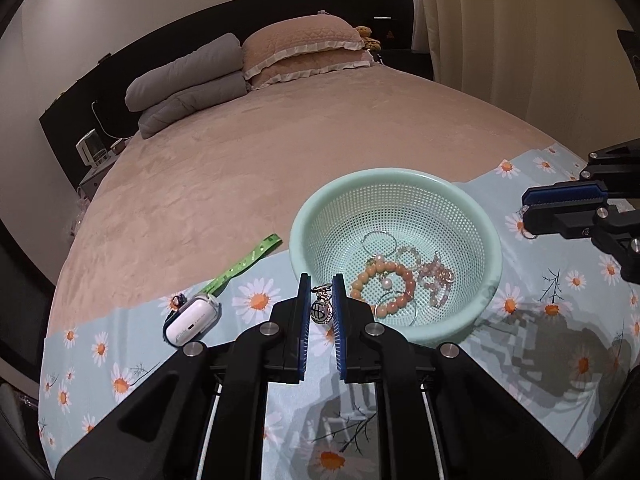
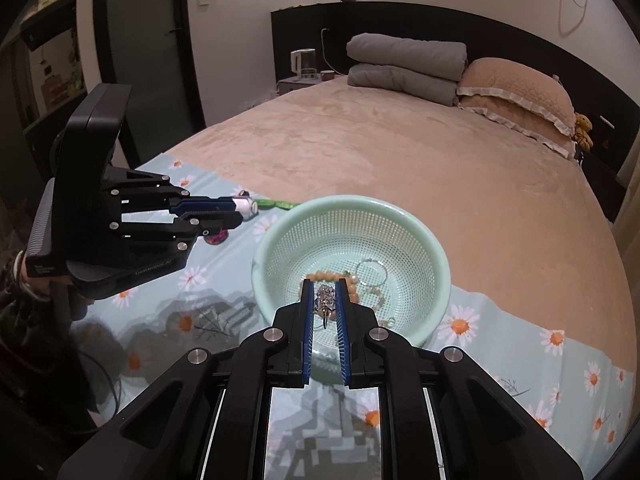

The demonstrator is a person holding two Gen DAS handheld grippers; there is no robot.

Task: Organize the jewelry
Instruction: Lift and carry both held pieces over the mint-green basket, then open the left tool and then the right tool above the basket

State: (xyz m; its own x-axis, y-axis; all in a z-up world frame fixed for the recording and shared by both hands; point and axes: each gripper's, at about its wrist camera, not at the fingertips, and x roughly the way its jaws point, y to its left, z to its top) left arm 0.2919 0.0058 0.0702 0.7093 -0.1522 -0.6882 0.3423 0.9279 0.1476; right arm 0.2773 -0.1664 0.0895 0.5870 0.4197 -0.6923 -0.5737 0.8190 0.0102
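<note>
On the daisy-print cloth (image 1: 520, 360) spread over the foot of the bed sits a mint-green perforated basket (image 1: 486, 248), already holding an orange bead bracelet (image 1: 394, 286), a pink bead strand (image 1: 438, 280) and thin wire hoops (image 1: 378, 242). The left gripper (image 1: 321, 312) is nearly closed on a round pendant charm (image 1: 320, 308) that hangs between its blue pads, just short of the basket's near rim. The right gripper (image 2: 325, 308) is likewise pinched on a small sparkly trinket (image 2: 325, 300), too small to identify further, poised above the basket's near side. A white case (image 1: 191, 320) and a green strap (image 1: 244, 260) lie on the cloth to the left.

To do this step well, I judge each piece should be carried clear over the rim before the pads part, one hand at a time so the grippers do not crowd each other. Release low: a dangling charm could catch on the rim or the beads.
</note>
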